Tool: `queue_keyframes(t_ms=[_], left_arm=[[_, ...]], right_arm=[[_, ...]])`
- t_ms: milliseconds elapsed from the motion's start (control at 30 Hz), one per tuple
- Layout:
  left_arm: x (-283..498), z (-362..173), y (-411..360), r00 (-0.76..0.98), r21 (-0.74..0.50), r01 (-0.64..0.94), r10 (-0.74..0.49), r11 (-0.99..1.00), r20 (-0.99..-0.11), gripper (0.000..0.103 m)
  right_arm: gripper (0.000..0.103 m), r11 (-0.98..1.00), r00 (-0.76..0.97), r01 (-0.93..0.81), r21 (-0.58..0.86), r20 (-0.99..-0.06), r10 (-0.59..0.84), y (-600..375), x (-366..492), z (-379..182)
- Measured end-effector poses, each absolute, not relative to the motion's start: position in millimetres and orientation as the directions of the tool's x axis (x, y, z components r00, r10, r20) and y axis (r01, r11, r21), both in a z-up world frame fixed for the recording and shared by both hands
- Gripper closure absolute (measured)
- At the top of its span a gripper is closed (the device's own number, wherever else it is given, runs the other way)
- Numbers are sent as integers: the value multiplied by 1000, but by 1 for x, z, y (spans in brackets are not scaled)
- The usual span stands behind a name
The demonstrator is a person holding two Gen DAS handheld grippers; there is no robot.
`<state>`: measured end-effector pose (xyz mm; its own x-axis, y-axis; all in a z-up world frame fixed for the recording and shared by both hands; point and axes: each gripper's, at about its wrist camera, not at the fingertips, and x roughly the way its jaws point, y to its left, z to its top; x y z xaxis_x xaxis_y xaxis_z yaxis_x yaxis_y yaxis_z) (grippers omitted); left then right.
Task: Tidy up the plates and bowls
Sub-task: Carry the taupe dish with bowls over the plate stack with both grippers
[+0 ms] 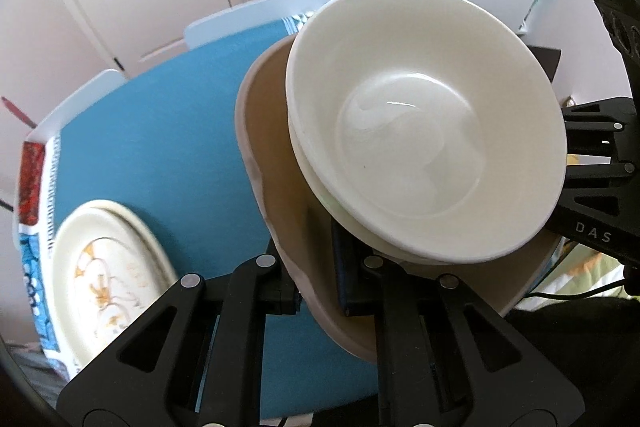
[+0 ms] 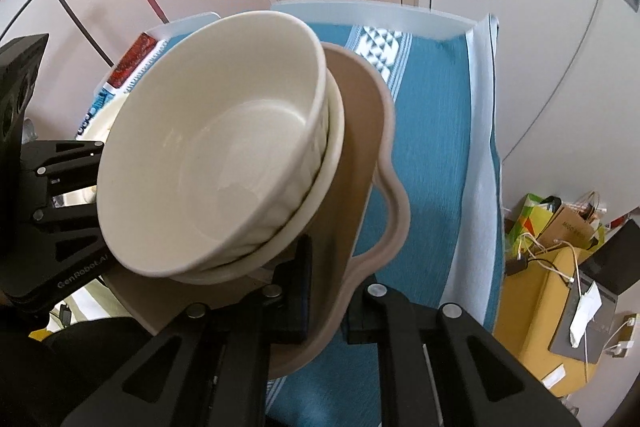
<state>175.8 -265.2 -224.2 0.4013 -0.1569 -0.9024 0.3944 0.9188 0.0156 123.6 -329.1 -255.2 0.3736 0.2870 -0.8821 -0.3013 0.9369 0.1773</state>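
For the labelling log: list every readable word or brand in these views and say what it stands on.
"DAS": on the right tool body, seen from the left wrist.
"GenRobot.AI": on the left tool body, seen from the right wrist.
Print on the brown paper bag: too blurred to read.

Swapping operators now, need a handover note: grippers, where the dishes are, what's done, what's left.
Left gripper: shut on the near left rim of the beige scalloped plate.
Right gripper: shut on the opposite rim of the same plate.
The plate is held between both grippers above the blue tablecloth, tilted, with two nested white bowls on it.
A floral plate lies on the cloth at the left of the left wrist view.
Done: bowls nested and stacked on the beige plate.
Left: probably set this stack down level, perhaps on or by the floral plate. Keep both grips even; the bowls could slide.
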Motion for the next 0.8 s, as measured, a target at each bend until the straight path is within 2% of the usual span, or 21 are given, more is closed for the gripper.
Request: queue_keyframes(t_ms=[367, 800], left_arm=[[163, -164, -192, 468, 31, 316, -127, 948, -875, 93], [172, -175, -56, 411, 33, 353, -123, 935, -903, 93]], right_arm=[[92, 911, 406, -383, 155, -858, 316, -259, 130, -192], [92, 919, 372, -334, 210, -867, 333, -129, 128, -203]])
